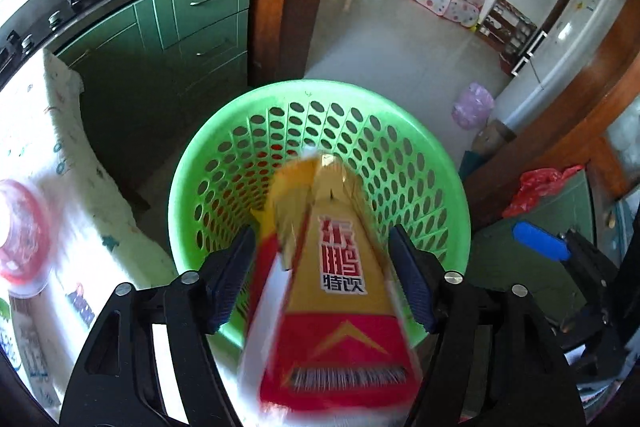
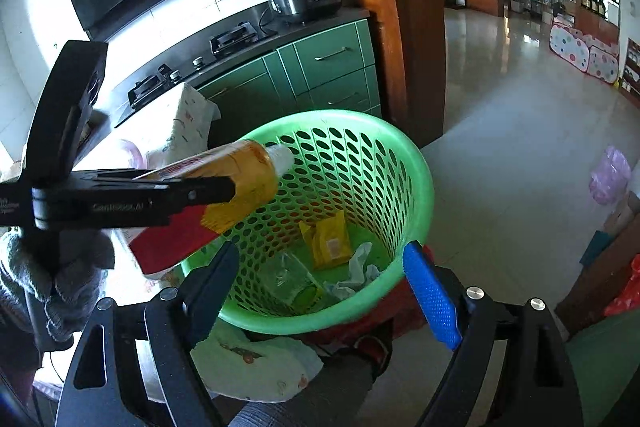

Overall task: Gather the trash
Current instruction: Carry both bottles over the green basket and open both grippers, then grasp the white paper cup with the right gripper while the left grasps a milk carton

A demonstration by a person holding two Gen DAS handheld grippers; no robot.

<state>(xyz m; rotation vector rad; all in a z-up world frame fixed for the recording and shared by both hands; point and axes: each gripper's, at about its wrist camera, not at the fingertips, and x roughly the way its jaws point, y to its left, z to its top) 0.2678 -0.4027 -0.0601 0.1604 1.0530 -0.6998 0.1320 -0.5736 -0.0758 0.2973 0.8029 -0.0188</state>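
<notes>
Bottle (image 1: 340,267) first: we are gripping a yellow and red drink bottle in our left gripper (image 1: 324,275), whose two fingers are closing on its sides, one pad (image 1: 236,267) pressing at each flank. We are tilting it so that its white cap end is pointing forward and down, straight ahead of the left gripper, over the mouth of the green basket (image 1: 192,171). The bottle is looking smeared in the left wrist view, so we cannot read its lower label well.

From the right wrist view, we are seeing the same bottle (image 2: 240,183) up and to the left of our right gripper (image 2: 332,283), with the left gripper (image 2: 120,199) clamping across it and a gloved hand (image 2: 60,275) holding that tool. Our right gripper is standing wide open with nothing between its fingers, and its blue pad (image 2: 430,295) is hanging just in front of the basket's near rim (image 2: 320,323).

Beyond the right gripper's fingers, inside the basket, we are seeing a yellow wrapper (image 2: 330,241), a crumpled white tissue (image 2: 358,271) just beside it, and a clear plastic piece (image 2: 292,279) nearer to us. A white printed cloth (image 2: 256,367) is lying below the basket, between the right gripper's fingers.
</notes>
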